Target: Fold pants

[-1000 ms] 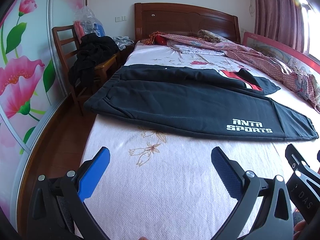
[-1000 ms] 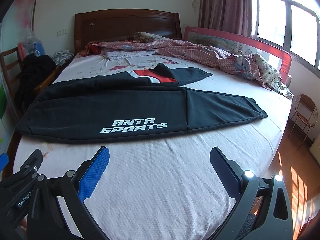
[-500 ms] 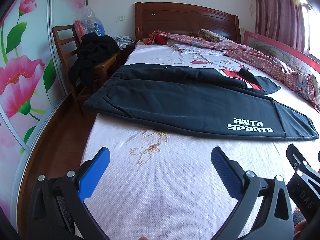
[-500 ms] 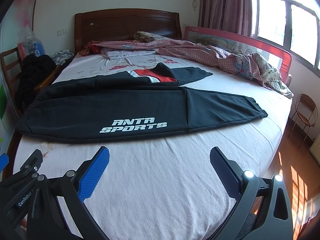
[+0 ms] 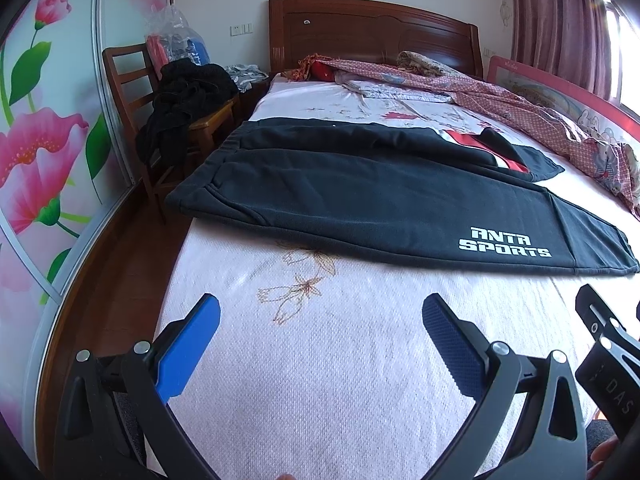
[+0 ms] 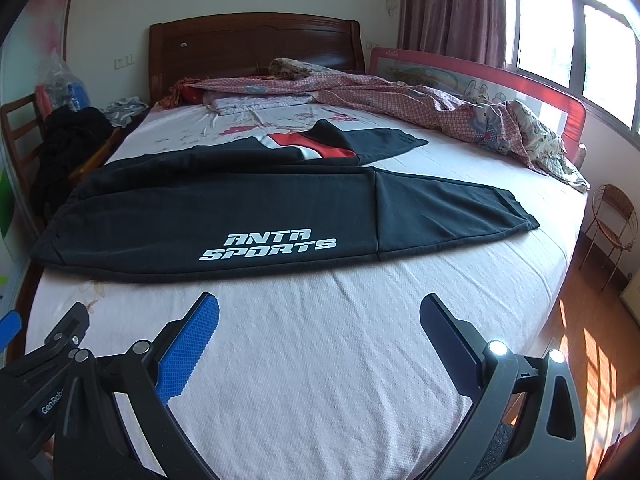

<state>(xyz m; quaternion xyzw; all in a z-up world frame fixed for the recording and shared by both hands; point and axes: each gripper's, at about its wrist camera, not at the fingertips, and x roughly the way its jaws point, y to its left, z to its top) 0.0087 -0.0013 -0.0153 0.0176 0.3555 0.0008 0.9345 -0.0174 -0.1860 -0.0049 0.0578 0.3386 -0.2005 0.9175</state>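
Black pants (image 5: 360, 196) with white "ANTA SPORTS" lettering lie spread flat across the bed, waistband at the left edge, legs running right; they also show in the right wrist view (image 6: 248, 212). The far leg has a red and white patch (image 6: 312, 148). My left gripper (image 5: 320, 320) is open and empty, hovering over the bare sheet short of the pants' near edge. My right gripper (image 6: 320, 316) is open and empty, also over the sheet in front of the pants, right of the left one.
A pink patterned quilt (image 6: 400, 96) is bunched along the far and right side by a red bed rail (image 6: 480, 76). A wooden chair with dark clothes (image 5: 180, 100) stands left of the bed. A wire stool (image 6: 612, 216) stands at the right.
Both grippers have drifted very slightly; the pants lie as before and both jaws stay open.
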